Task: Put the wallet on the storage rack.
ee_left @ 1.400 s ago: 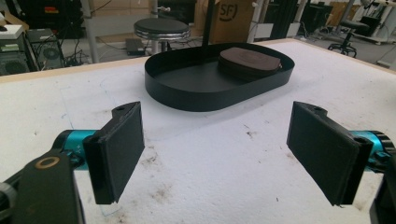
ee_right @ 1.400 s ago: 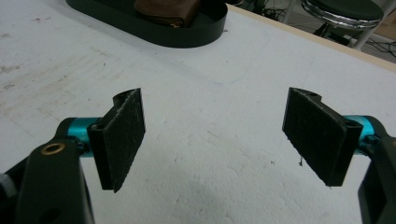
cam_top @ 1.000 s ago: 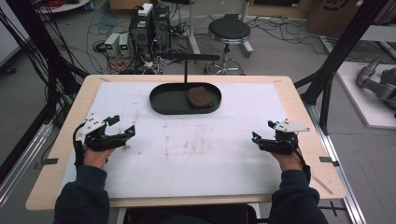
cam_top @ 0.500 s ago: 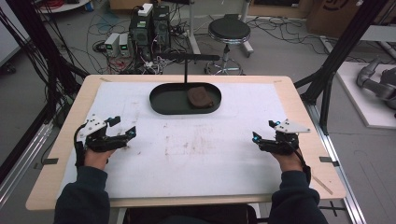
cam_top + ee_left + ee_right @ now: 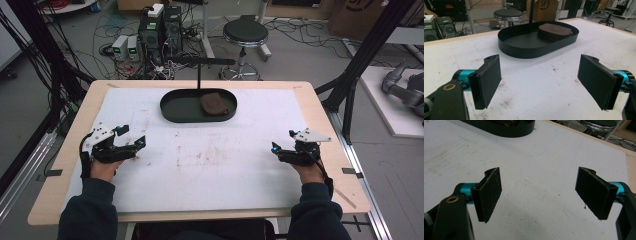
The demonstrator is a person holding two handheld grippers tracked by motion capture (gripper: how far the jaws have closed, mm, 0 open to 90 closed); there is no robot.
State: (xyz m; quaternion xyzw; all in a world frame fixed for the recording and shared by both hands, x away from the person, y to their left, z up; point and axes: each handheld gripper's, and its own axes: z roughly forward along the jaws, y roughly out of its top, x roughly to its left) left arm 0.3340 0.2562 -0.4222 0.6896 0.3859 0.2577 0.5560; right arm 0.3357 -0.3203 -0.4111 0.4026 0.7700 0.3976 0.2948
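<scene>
A black oval tray point(image 5: 176, 111) with an upright T-shaped stand sits at the far middle of the white-covered table point(image 5: 210, 155). A brown rounded pad-like object point(image 5: 214, 104) lies in its right half. The tray point(image 5: 524, 47) and the brown object point(image 5: 555, 29) lie ahead in the left gripper view. My left gripper point(image 5: 136, 142) rests at the table's left side, open, nothing between its jaws point(image 5: 541, 80). My right gripper point(image 5: 274, 148) rests at the right side, open and empty point(image 5: 539, 192). The tray's near rim point(image 5: 506, 131) shows at the top of the right gripper view.
The white table cover carries faint stains point(image 5: 200, 152) in the middle. Beyond the far edge stand a round stool point(image 5: 245, 32), computer boxes point(image 5: 160, 25) and floor cables. Black frame posts point(image 5: 360, 65) rise at the right.
Both hands and grippers have stayed almost still; the left one shifted very slightly. The tray and brown object are unmoved.
</scene>
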